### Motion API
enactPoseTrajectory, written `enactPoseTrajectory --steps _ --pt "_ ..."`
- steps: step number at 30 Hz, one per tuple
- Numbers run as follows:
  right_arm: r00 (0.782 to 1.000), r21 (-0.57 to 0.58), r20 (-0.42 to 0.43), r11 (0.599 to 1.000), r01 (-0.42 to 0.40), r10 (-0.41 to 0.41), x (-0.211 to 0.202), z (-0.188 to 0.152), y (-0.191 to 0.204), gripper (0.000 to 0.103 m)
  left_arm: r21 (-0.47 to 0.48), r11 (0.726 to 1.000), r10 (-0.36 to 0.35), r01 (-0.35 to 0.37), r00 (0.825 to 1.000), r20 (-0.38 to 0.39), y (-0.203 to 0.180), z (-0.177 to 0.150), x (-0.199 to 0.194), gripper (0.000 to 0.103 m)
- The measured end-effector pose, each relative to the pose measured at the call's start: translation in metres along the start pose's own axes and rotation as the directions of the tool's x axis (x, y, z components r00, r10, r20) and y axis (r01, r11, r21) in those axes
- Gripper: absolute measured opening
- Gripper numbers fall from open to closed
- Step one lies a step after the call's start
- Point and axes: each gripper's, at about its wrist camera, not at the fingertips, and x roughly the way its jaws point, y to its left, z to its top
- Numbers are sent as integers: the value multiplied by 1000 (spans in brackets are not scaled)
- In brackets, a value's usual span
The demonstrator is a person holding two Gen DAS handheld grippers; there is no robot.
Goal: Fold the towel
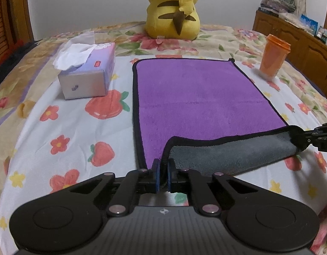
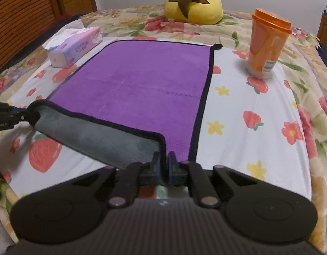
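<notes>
Left gripper (image 1: pixel 163 165) pinched tight on the near-left corner of the towel (image 1: pixel 197 97), blue pads squeezing the black hem. Right gripper (image 2: pixel 165 159) same deal on the near-right corner, jaws pressed together on the hem.

Towel is purple face up, black-edged, lying flat on the strawberry-print sheet (image 1: pixel 74 131) over most of its length. Only the near edge is lifted: it curls back between the two grippers, showing the grey underside as a strip over the purple. Far edge flat, small loop tab at the far-right corner. Faint crease line runs across the middle.

From the left wrist view the right gripper shows at the frame's right edge, holding the far end of the grey strip; the right wrist view mirrors that on its left edge. Contact there looks like a pinch, though edge distortion makes the pads hard to read.

Around it: tissue box (image 1: pixel 89 74) left of the towel, apart from it. Orange tumbler (image 2: pixel 267 44) upright to the right, lid on, also apart. Yellow plush (image 1: pixel 174 12) beyond the far edge, back to us.
</notes>
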Motion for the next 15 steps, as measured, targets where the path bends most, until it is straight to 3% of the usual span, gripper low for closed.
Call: enactPoseTrajectory --steps 15 --pt "990 7 141 1000 -10 9 -17 8 -4 4 -6 1000 -22 23 993 119 -3 12 -25 8"
